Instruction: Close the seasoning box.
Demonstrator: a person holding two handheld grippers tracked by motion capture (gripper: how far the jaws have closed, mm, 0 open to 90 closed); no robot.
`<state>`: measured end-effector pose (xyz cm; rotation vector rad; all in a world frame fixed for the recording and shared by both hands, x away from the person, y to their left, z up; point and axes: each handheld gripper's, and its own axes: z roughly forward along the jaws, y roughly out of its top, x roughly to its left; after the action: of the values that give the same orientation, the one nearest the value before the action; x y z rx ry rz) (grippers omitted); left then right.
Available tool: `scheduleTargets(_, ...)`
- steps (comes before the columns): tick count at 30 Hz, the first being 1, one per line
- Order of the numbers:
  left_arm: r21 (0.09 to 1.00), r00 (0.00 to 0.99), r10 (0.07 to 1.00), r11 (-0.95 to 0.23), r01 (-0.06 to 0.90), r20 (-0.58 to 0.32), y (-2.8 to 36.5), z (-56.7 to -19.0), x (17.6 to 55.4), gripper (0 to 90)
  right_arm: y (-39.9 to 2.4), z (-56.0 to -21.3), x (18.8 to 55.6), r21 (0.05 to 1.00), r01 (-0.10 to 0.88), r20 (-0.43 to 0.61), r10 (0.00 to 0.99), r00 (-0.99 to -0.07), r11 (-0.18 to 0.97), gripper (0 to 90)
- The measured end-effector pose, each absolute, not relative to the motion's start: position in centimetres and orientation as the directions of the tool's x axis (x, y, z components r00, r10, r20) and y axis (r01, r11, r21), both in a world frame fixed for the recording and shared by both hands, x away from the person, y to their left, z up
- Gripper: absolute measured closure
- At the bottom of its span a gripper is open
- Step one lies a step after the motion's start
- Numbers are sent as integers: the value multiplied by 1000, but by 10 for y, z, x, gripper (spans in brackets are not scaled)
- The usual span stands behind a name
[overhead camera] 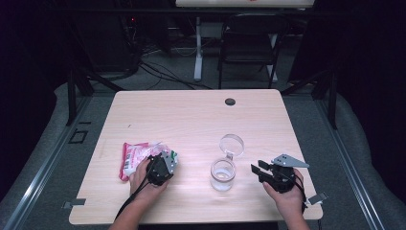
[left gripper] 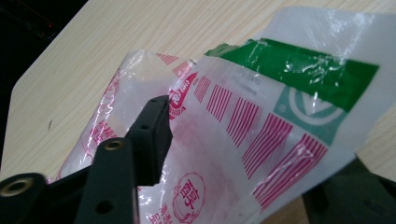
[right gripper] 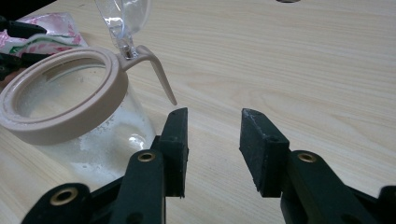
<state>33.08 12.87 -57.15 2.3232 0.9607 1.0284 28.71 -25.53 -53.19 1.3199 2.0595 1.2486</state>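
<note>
And there was the left tool [overhead camera: 160, 168], down low over the near-left part of the counter [overhead camera: 191, 115], its tip right on the plastic bag [overhead camera: 139, 155]. In the left gripper view, one black jaw lay on the near side of the crinkled film, and the other sat at the lower right edge behind it, so the bag [left gripper: 243, 135] stood between the two. Whether the pads were actually pinching the film could not be told from these views. The bag was clear plastic with red-pink stripes and print and a green band near its top edge, and it spread away from the left tool toward the counter's left side.

Over to the right tool [overhead camera: 261, 168], held in the person's right hand near the counter's right edge. Its jaws stood apart with bare wood between them, nothing held, and they pointed left toward the glass jar [overhead camera: 223, 173]. In the right gripper view, the jar [right gripper: 70, 121] stood upright just beyond and beside the tool's left-hand jaw, close to it but not touching. A beige ring ran round the jar's open mouth, and its clear hinged lid [overhead camera: 231, 144] was flipped up and back on the far side. Some white residue clung inside the glass.

The jar stood between the two tools, nearer the right one. A small dark round cap [overhead camera: 230, 101] sat in the counter well beyond both.
</note>
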Motion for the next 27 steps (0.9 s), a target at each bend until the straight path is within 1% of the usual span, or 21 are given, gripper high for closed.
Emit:
scheduleTargets(2, 612, 479, 739, -667, 424, 473, 131, -570, 332, 551, -256, -532, 286, 841, 518, 131, 872, -472, 154, 621)
scheduleTargets(6, 634, 469, 752, -651, 418, 463, 134, -568, 333, 642, -256, -532, 286, 840, 519, 130, 872, -472, 156, 620)
scheduleTargets(7, 637, 468, 759, -643, 425, 454, 135, -567, 333, 656, -256, -532, 286, 840, 519, 130, 872, -472, 155, 619)
scheduleTargets(10, 651, 475, 768, -628, 426, 430, 138, -564, 334, 747, -256, -532, 286, 838, 522, 128, 872, -472, 159, 618)
scheduleTargets(13, 669, 479, 782, -606, 431, 399, 144, -560, 336, 816, -256, -532, 286, 838, 521, 128, 871, -475, 161, 617)
scheduleTargets(17, 693, 476, 807, -565, 448, 350, 153, -555, 338, 852, -256, -533, 286, 838, 522, 127, 873, -472, 160, 617)
scheduleTargets(23, 719, 464, 830, -523, 458, 309, 165, -546, 339, 892, -255, -533, 286, 838, 521, 125, 871, -475, 164, 617)
scheduleTargets(27, 746, 461, 849, -478, 463, 258, 175, -538, 338, 900, -255, -534, 287, 838, 522, 128, 871, -475, 162, 617)
